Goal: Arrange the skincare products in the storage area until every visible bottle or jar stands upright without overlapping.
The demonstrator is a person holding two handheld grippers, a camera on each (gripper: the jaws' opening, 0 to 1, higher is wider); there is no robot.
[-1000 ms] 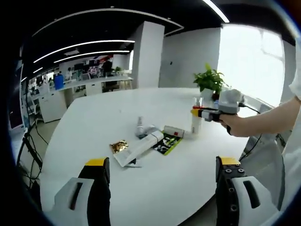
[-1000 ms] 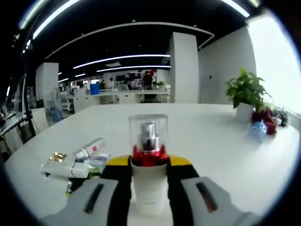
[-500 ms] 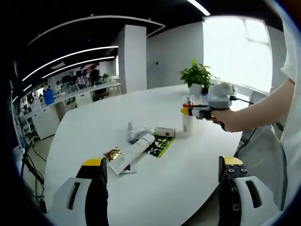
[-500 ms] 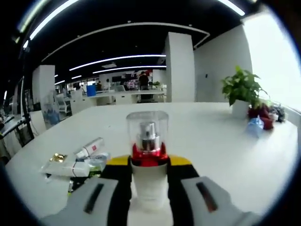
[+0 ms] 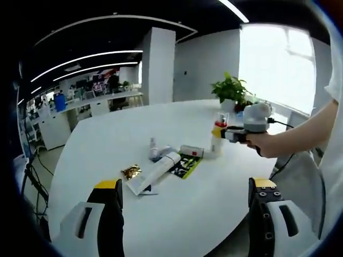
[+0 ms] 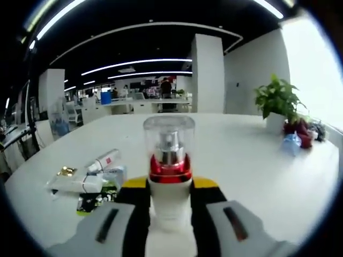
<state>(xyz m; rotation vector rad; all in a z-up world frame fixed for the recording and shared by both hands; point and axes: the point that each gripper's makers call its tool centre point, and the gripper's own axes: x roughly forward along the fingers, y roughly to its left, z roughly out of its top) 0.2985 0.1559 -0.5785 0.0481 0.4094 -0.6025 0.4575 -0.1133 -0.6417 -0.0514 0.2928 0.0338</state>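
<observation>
So in the right gripper view, the right gripper (image 6: 169, 201) is clamped on a white pump bottle with a red collar and clear plastic cap (image 6: 169, 171), standing upright between the yellow-tipped jaws, right up close. Off to the left on the round white table (image 6: 241, 160) there's a little pile lying flat: a long white tube (image 6: 75, 183), a small gold-wrapped packet (image 6: 66, 171), a smaller white tube with red print (image 6: 103, 160) and a dark green-and-black leaflet (image 6: 91, 202).

Left gripper view: the left gripper (image 5: 185, 219) has its jaws spread wide with nothing between them, hanging over the near table edge. Mid-table is that same pile, and just right of it the held bottle. At the far right sits a potted green plant (image 5: 229, 91).
</observation>
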